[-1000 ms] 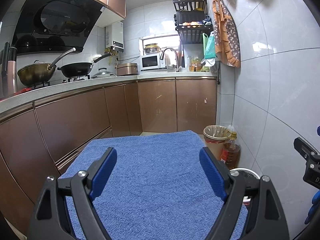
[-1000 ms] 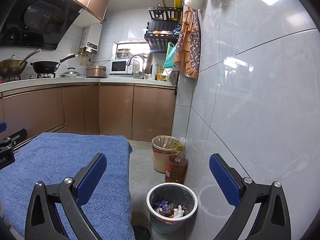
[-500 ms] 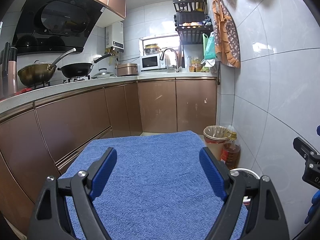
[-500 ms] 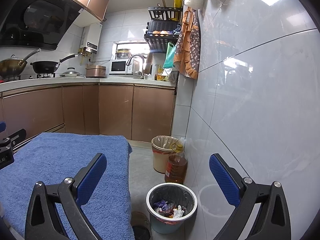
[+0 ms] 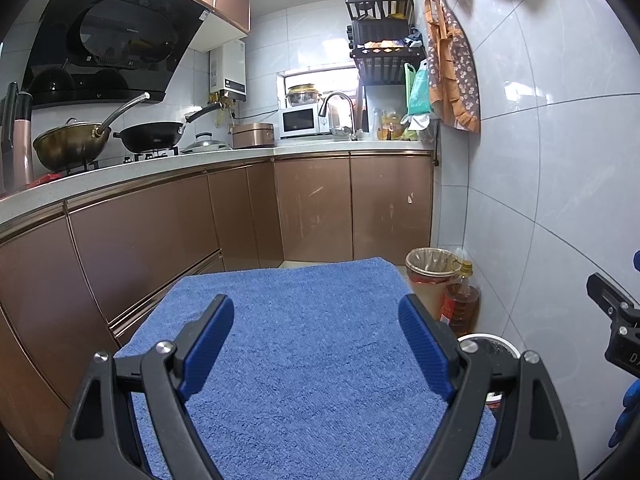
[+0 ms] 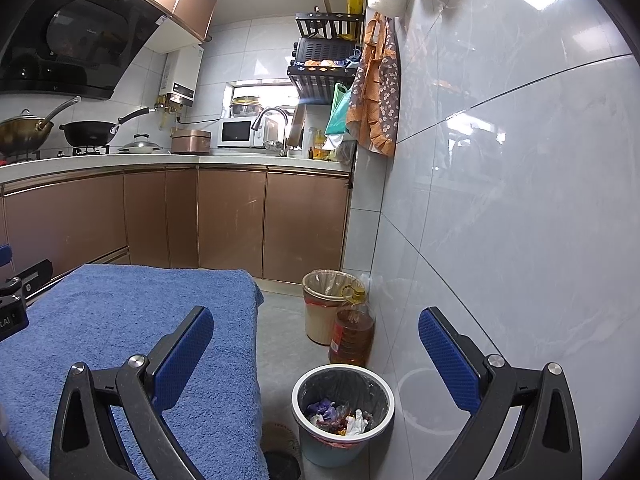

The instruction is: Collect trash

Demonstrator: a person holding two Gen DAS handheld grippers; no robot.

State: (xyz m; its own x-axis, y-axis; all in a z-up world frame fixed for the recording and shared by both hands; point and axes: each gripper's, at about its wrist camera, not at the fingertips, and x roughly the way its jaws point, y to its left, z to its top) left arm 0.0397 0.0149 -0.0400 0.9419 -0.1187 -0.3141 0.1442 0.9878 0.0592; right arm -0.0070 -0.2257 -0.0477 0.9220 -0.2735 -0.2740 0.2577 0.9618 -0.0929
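A small blue waste bin (image 6: 343, 412) with a grey liner stands on the floor by the wall, holding crumpled wrappers and paper (image 6: 338, 420). Its rim shows in the left wrist view (image 5: 490, 344). My right gripper (image 6: 316, 348) is open and empty, hovering above and before the bin. My left gripper (image 5: 316, 340) is open and empty above the blue towel (image 5: 312, 344) that covers the table. No loose trash shows on the towel (image 6: 120, 320).
A tan bin with a liner (image 6: 326, 304) and a bottle of oil (image 6: 352, 332) stand by the tiled wall (image 6: 500, 220). Brown cabinets (image 5: 320, 208) and a counter with pans lie ahead. The right gripper's edge shows in the left wrist view (image 5: 616, 320).
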